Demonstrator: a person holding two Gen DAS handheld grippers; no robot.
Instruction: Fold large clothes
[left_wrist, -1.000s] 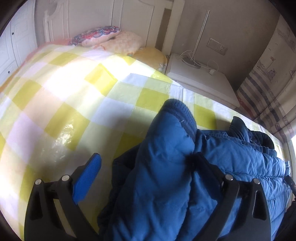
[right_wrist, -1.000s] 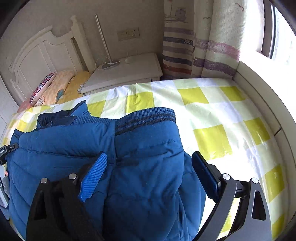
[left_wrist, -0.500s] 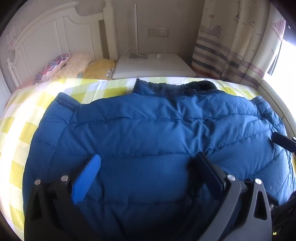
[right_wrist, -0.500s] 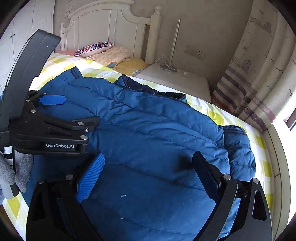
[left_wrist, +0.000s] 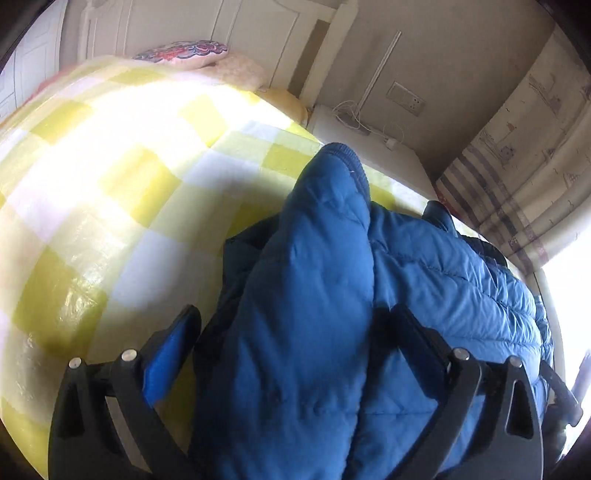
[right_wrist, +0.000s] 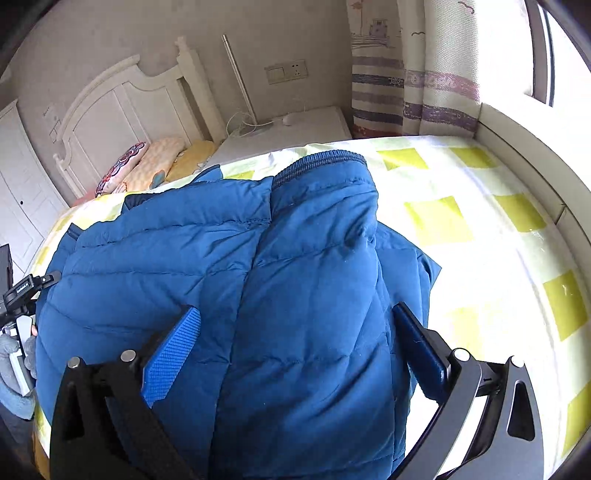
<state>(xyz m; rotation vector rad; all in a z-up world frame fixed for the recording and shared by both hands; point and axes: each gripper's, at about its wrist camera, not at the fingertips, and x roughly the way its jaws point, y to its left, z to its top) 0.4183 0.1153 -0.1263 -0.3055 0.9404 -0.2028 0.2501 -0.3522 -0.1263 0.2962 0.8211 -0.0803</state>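
A blue puffer jacket (right_wrist: 147, 258) lies spread on the yellow-checked bed sheet (right_wrist: 480, 221). One sleeve (right_wrist: 317, 258) is folded up over the jacket's right side, its ribbed cuff (right_wrist: 321, 162) pointing at the far edge. My right gripper (right_wrist: 295, 332) straddles this sleeve with its jaws opening wide, and the pads do not press on it. In the left wrist view the other sleeve (left_wrist: 314, 277) lies folded along the jacket's left side, cuff (left_wrist: 343, 158) away from me. My left gripper (left_wrist: 291, 332) stands open astride it.
A white headboard (right_wrist: 122, 110) and several pillows (right_wrist: 147, 170) are at the far left. A white bedside table (right_wrist: 288, 129) with a cable stands behind the bed. Striped curtains (right_wrist: 406, 74) and a window ledge (right_wrist: 535, 147) border the right side. A gloved hand (right_wrist: 14, 354) shows at the left edge.
Half a second ago both cameras looked across the jacket's back; now each is back over its own sleeve, slightly lower than a second ago. The right jaws stand a little wider.
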